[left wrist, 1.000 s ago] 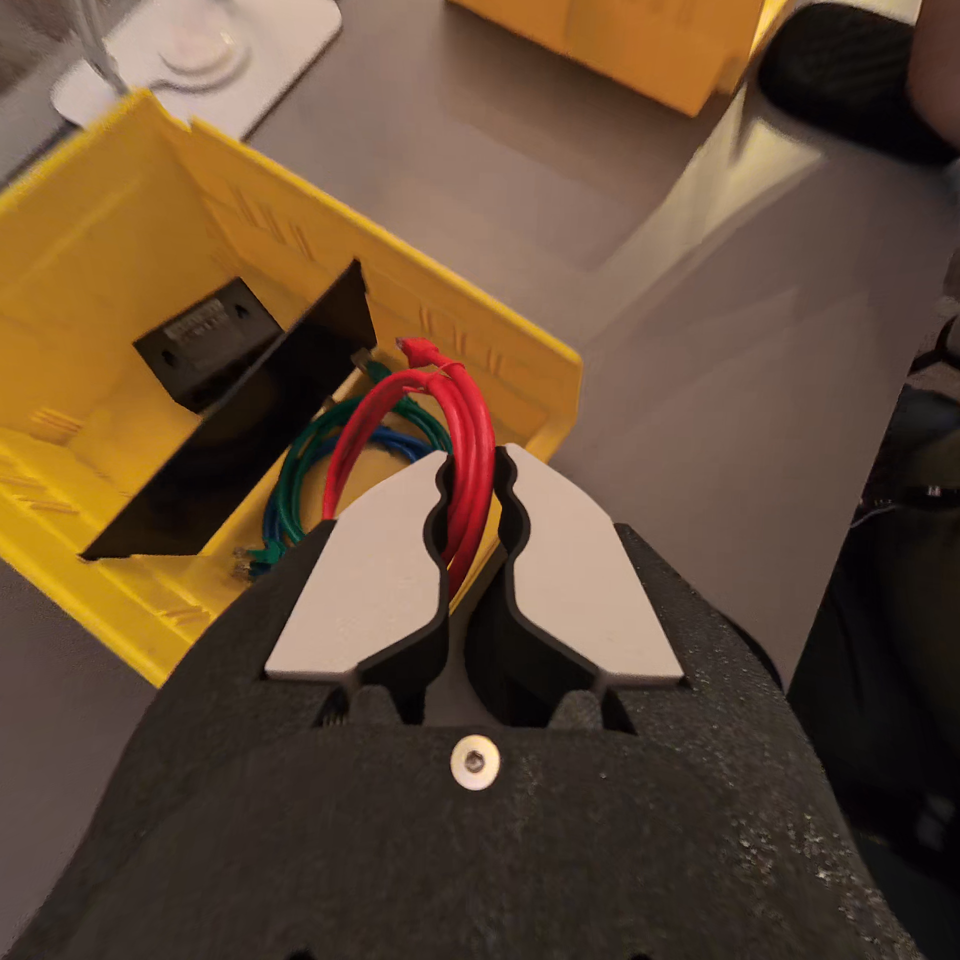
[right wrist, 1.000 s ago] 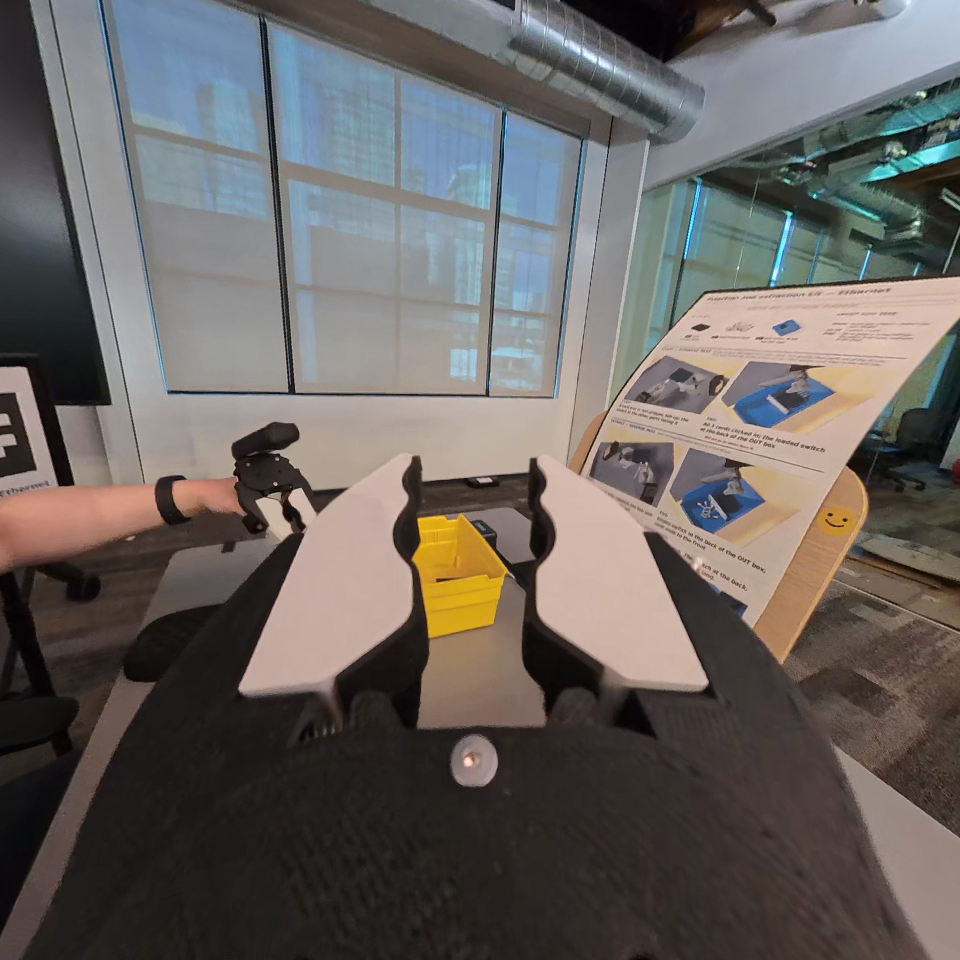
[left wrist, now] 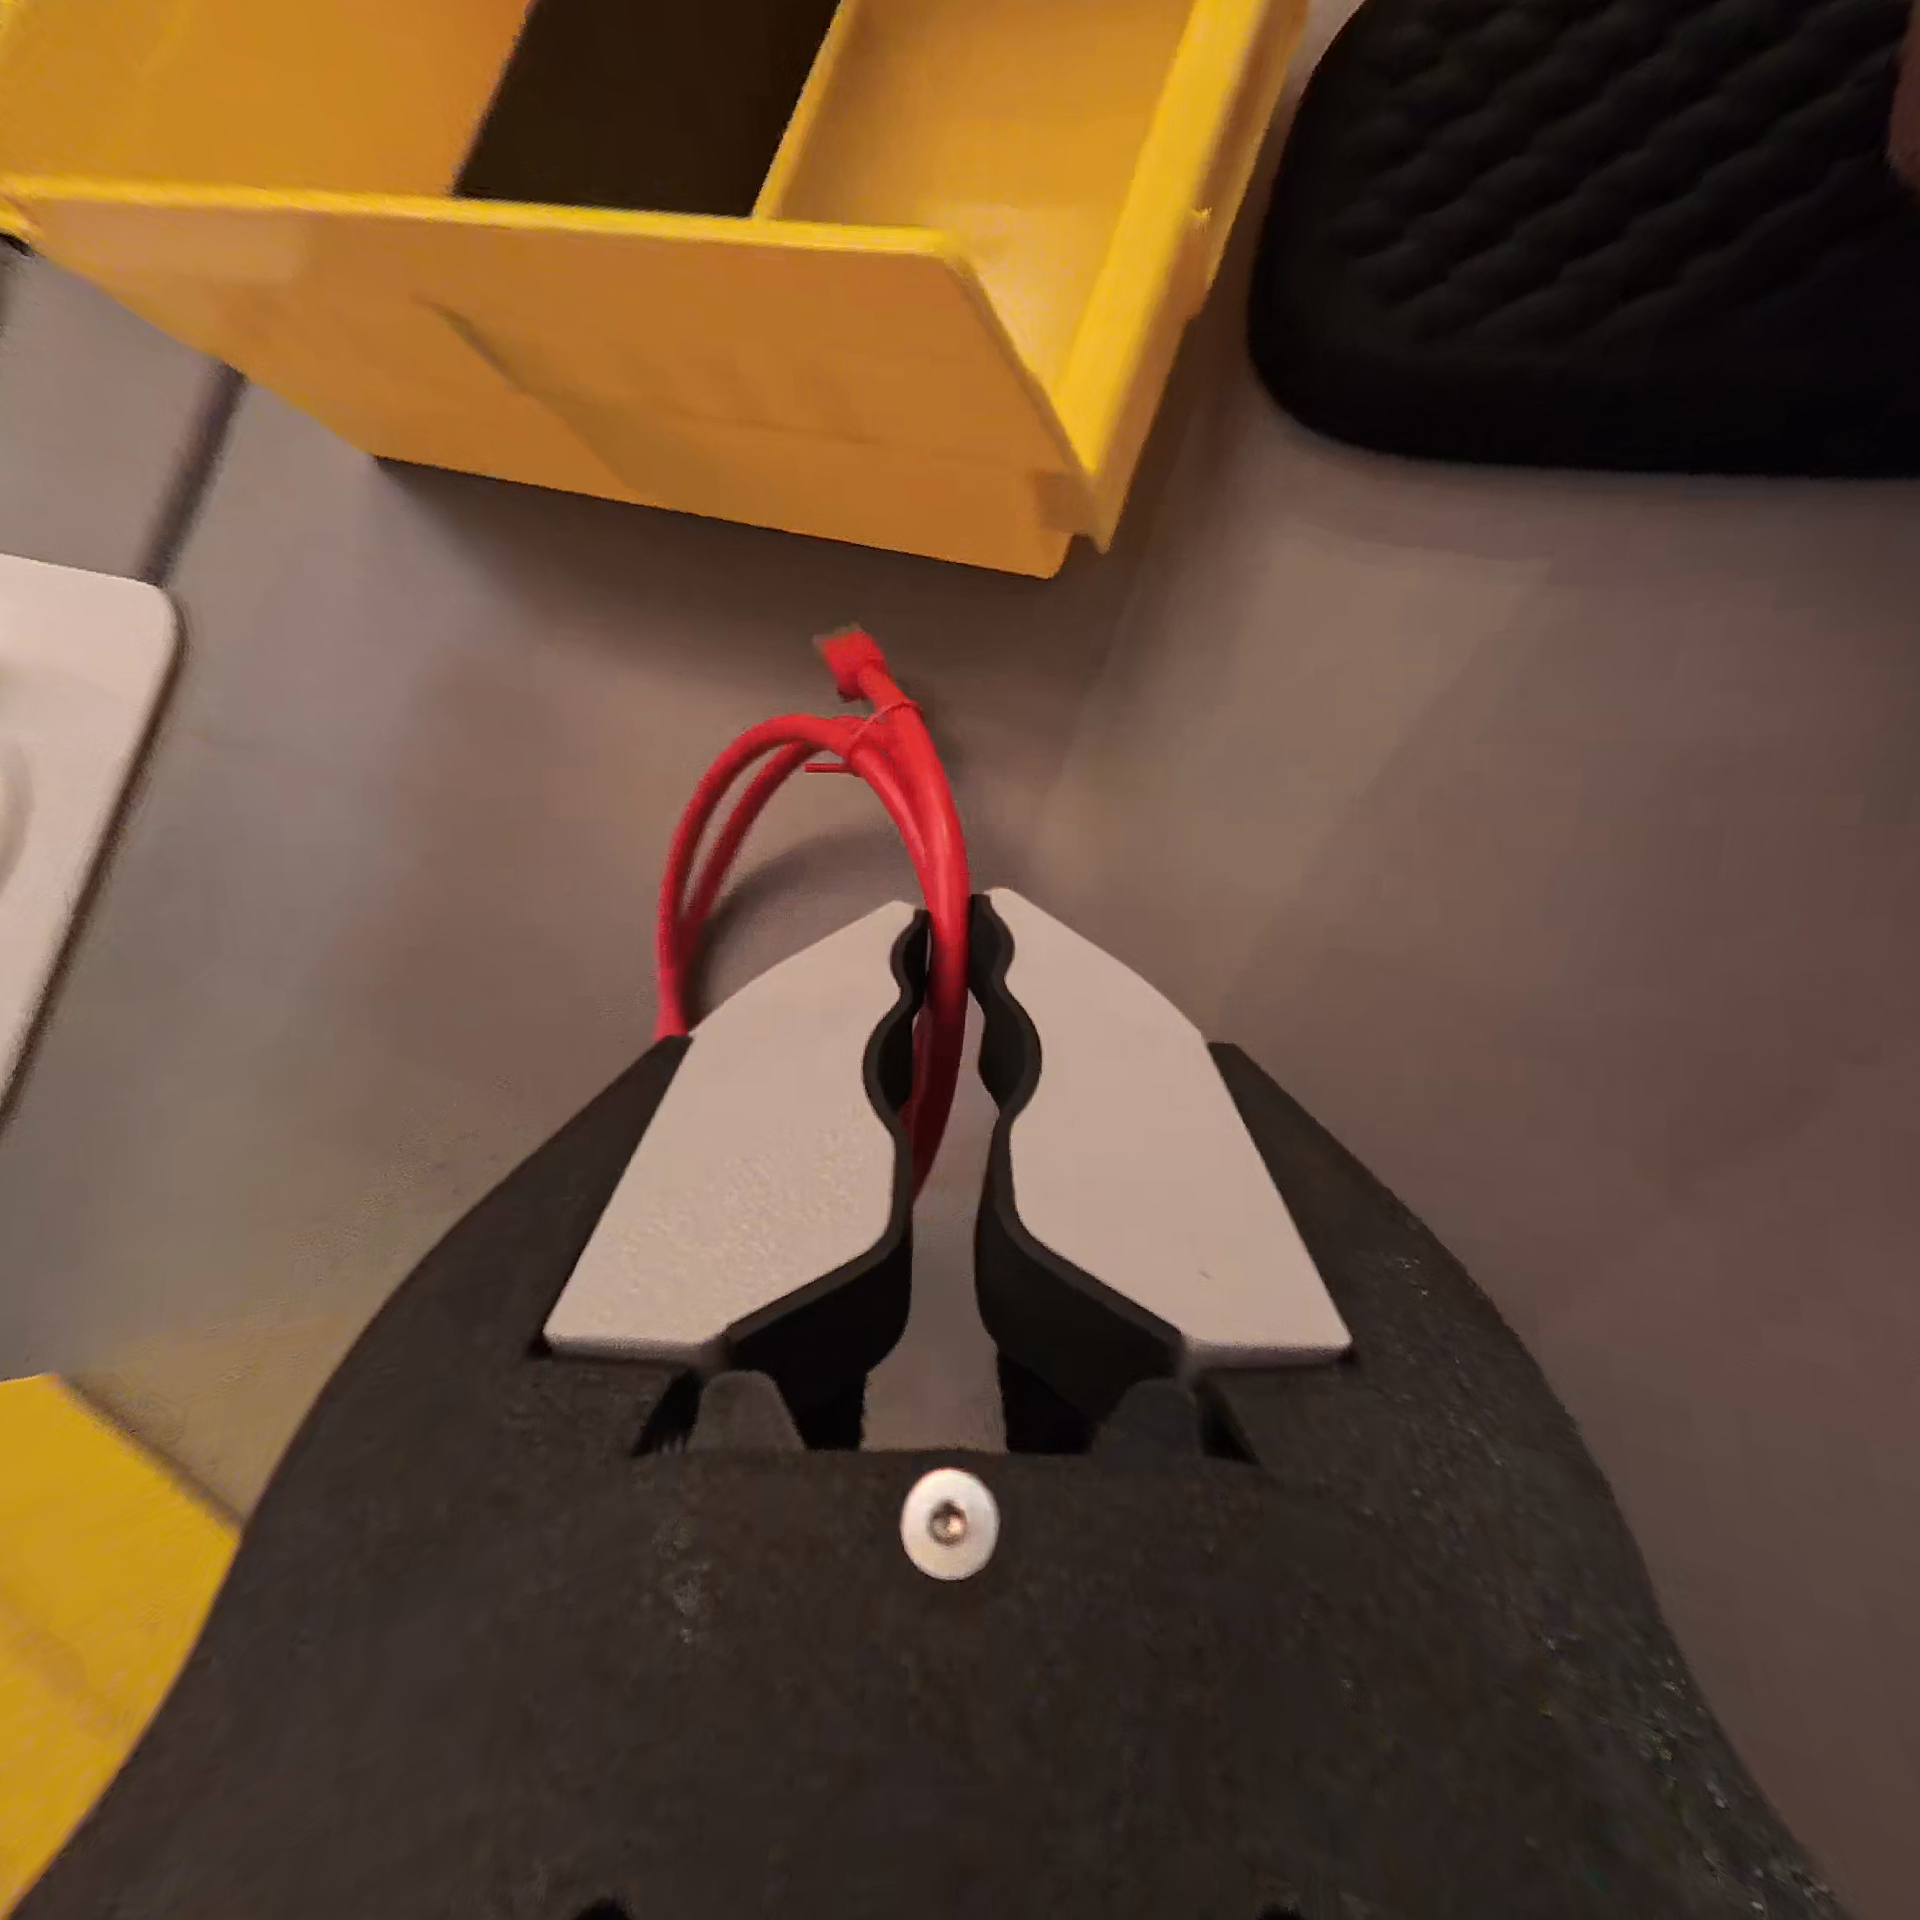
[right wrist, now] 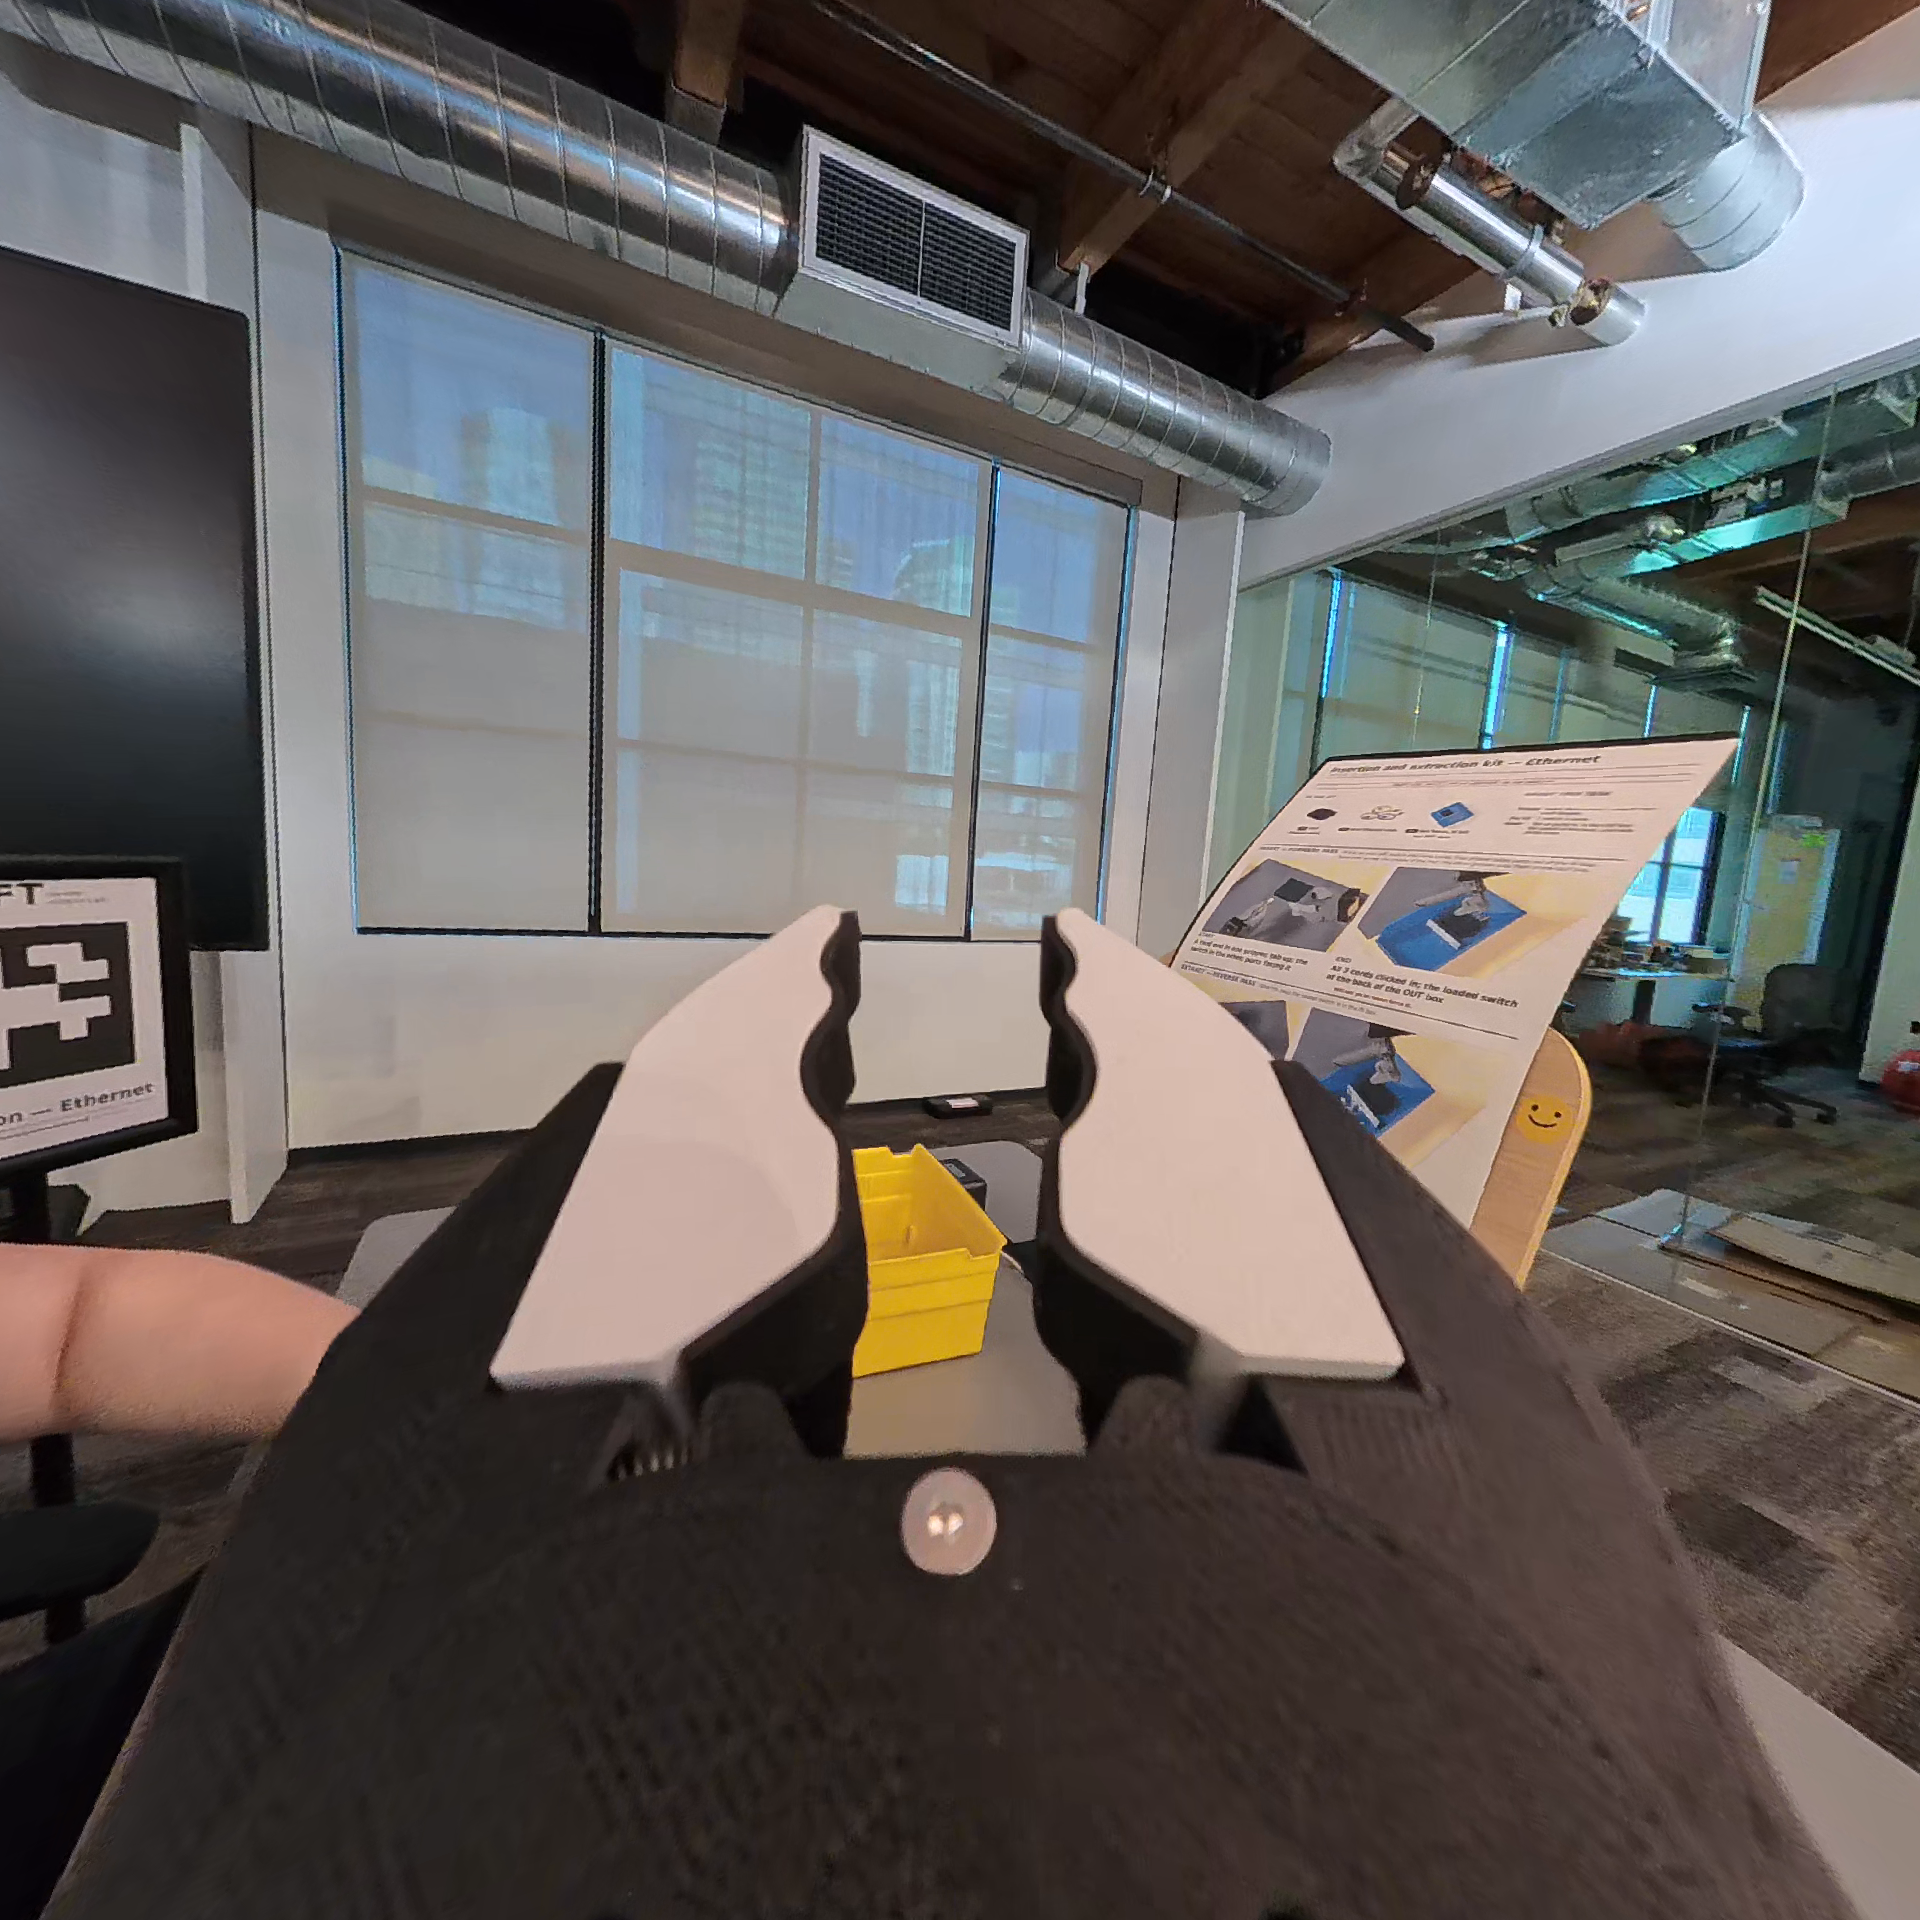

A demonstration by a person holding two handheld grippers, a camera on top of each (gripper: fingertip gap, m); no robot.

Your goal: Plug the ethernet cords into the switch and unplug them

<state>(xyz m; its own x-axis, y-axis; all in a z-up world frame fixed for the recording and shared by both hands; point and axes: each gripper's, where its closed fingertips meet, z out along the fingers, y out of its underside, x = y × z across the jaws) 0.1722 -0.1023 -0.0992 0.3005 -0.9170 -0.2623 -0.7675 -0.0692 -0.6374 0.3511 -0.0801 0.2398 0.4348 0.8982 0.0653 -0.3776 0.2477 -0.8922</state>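
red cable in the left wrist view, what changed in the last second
The left tool, clamped on the coiled red ethernet cable, has carried it out of the yellow plastic bin with the green and blue cords and now holds it over the grey tabletop, facing another yellow divided bin. The right tool tilted upward. Unchanged: left grip shut, right tool open and empty.

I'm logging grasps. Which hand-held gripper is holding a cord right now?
The left hand-held gripper: it is shut on the coiled red ethernet cord above the grey table. The right hand-held gripper is open and empty.
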